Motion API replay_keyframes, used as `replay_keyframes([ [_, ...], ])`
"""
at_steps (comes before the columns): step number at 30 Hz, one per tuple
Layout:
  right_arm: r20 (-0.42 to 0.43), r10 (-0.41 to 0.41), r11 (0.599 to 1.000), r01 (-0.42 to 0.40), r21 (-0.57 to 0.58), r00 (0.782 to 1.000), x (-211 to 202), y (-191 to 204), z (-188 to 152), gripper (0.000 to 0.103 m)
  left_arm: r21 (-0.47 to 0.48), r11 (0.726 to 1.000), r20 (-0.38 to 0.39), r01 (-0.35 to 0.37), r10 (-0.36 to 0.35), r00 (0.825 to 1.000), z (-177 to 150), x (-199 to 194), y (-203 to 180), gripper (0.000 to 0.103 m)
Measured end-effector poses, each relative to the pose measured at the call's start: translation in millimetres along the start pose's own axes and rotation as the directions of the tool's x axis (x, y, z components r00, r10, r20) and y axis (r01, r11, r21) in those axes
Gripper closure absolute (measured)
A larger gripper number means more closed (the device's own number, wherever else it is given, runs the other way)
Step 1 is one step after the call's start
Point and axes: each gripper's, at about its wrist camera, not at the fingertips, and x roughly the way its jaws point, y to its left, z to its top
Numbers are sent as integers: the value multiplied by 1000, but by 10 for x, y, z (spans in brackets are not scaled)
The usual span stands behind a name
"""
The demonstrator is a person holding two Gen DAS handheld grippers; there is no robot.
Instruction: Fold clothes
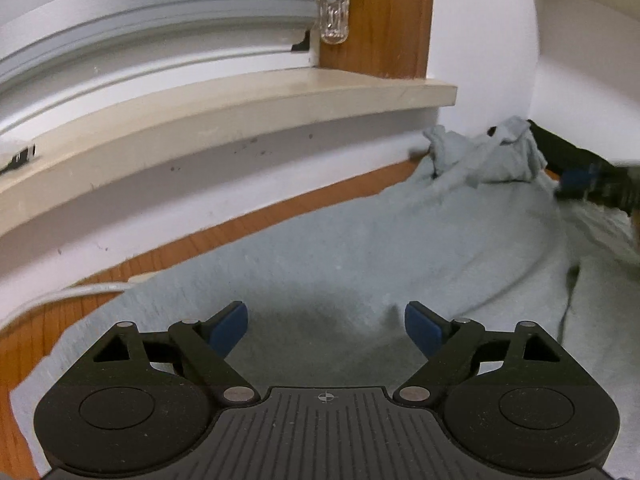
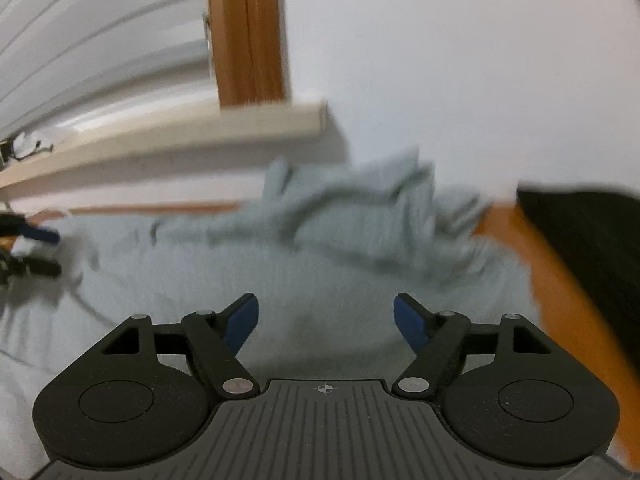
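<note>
Garment [image 1: 360, 248]: pale grey-green knit, spread across the wooden counter [image 1: 224, 228] under the window sill [image 1: 248, 92], with one bunched end heaped in the far corner against the wall. Judged soft, light, limp; it should drape and drag rather than slide, and will not hold a crease unless you press it flat. Best hold looks like a hem or a corner, not the flat middle.

Left to right:
- White cable [image 1: 60, 296] on the bare wood at the left edge, just beside the cloth.
- Your left tool [image 1: 326, 326]: released, blue pads spread wide, nothing between them. Flat cloth lies directly below and ahead.
- Crumpled heap [image 1: 484, 152] at the far right of the left view, well apart from that tool.
- Your right tool [image 2: 326, 322]: also released and empty, over flat cloth, the heap ahead of it. Its view is blurred.
- A dark object [image 2: 592, 248] at the right edge; cannot tell what.
</note>
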Motion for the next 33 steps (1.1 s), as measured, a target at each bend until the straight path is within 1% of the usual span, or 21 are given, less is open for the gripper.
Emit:
replay_keyframes([
  [4, -4, -19, 1000, 19, -12, 1000, 182, -137, 424, 29, -45, 999, -2, 16, -16, 1000, -59, 41, 77, 15],
  [7, -26, -65, 996, 64, -62, 998, 445, -174, 655, 29, -77, 997, 4, 28, -28, 1000, -62, 44, 132, 14],
  [9, -51, -90, 991, 84, -104, 995, 636, -177, 743, 29, -82, 996, -5, 36, -37, 999, -69, 69, 139, 3],
  [10, -70, -105, 990, 97, -104, 992, 737, -202, 770, 29, -78, 996, -9, 40, -41, 999, -71, 71, 133, 0],
  [12, -116, -123, 989, 112, -96, 986, 920, -268, 784, 30, -64, 997, -16, 36, -37, 999, -73, 82, 110, 0],
  [13, -132, -126, 990, 116, -81, 983, 968, -301, 774, 32, -57, 998, -18, 31, -32, 999, -72, 89, 98, 0],
  [14, -145, -127, 991, 119, -63, 981, 1004, -333, 760, 43, -53, 998, -19, 28, -29, 999, -72, 94, 92, 0],
  [15, -157, -105, 994, 102, -29, 982, 1014, -380, 746, 53, -52, 998, -19, 28, -29, 999, -74, 95, 95, 0],
  [16, -170, -67, 998, 69, 10, 983, 1001, -424, 733, 80, -54, 998, -18, 30, -31, 999, -75, 94, 100, 0],
  [17, -159, -52, 998, 56, 22, 986, 923, -428, 732, 91, -56, 998, -16, 32, -33, 999, -78, 93, 106, 0],
  [19, -122, -37, 999, 41, 31, 992, 733, -415, 733, 94, -60, 998, -14, 35, -36, 999, -82, 93, 116, 0],
  [21, -83, 7, 998, -2, 62, 997, 467, -393, 710, 94, -58, 998, -14, 34, -35, 999, -84, 95, 112, 0],
  [22, -91, 22, 998, -16, 61, 996, 391, -364, 678, 94, -57, 998, -14, 34, -35, 999, -86, 95, 109, 0],
  [24, -139, 37, 999, -32, 39, 990, 334, -288, 591, 94, -50, 998, -15, 32, -33, 999, -87, 94, 99, 0],
  [26, -214, 33, 999, -33, 2, 976, 375, -199, 487, 94, -43, 999, -17, 30, -31, 999, -84, 97, 82, 0],
  [27, -232, 26, 999, -31, -19, 972, 395, -166, 480, 93, -39, 999, -18, 30, -31, 999, -83, 100, 73, 0],
  [28, -244, 18, 999, -29, -40, 970, 414, -136, 484, 89, -36, 999, -18, 30, -30, 999, -83, 100, 67, 0],
  [30, -207, 15, 999, -21, -28, 978, 383, -164, 582, 81, -39, 999, -17, 33, -34, 999, -83, 95, 71, 0],
  [31, -186, 3, 1000, -7, -19, 983, 390, -185, 659, 71, -42, 998, -16, 35, -36, 999, -82, 93, 75, 0],
  [32, -164, -12, 1000, 10, -10, 986, 405, -207, 741, 57, -45, 998, -15, 37, -38, 999, -82, 92, 80, 0],
  [33, -142, -27, 1000, 27, 0, 989, 420, -229, 823, 51, -46, 998, -14, 38, -39, 999, -81, 92, 82, 0],
])
